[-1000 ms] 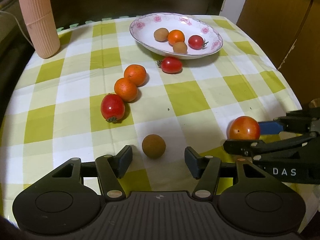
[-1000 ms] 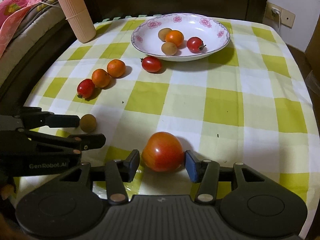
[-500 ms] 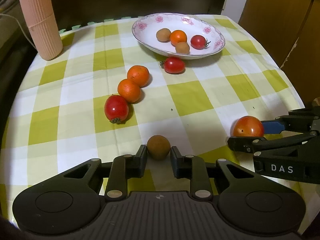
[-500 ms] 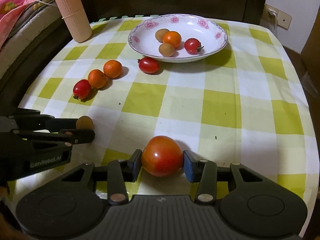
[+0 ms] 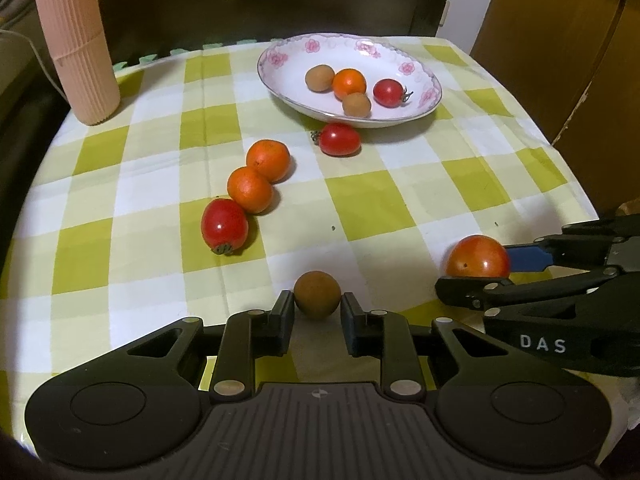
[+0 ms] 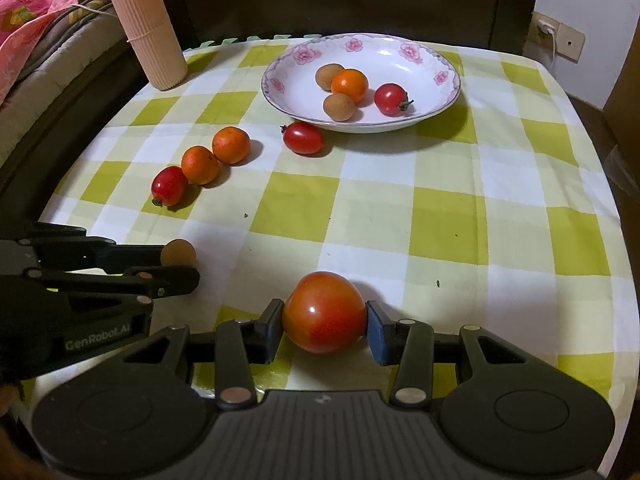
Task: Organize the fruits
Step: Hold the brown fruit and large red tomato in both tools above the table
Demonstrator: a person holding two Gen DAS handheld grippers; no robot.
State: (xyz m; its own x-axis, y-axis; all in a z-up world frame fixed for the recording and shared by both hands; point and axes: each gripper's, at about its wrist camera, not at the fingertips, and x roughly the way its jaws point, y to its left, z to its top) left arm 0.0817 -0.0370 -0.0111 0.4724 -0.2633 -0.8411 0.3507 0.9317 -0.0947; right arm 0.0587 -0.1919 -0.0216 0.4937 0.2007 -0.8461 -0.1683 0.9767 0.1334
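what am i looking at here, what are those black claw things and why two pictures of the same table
Each black claw is a hand-held gripper that a person carries, with a camera looking along its two fingers. So there are two views of one table.

In the left view, the left gripper is shut on a small brown fruit. In the right view, the right gripper is shut on a big tomato.

On the checked cloth lie two oranges and two small tomatoes. The plate already holds four fruits. A pink ribbed cylinder stands at the back.
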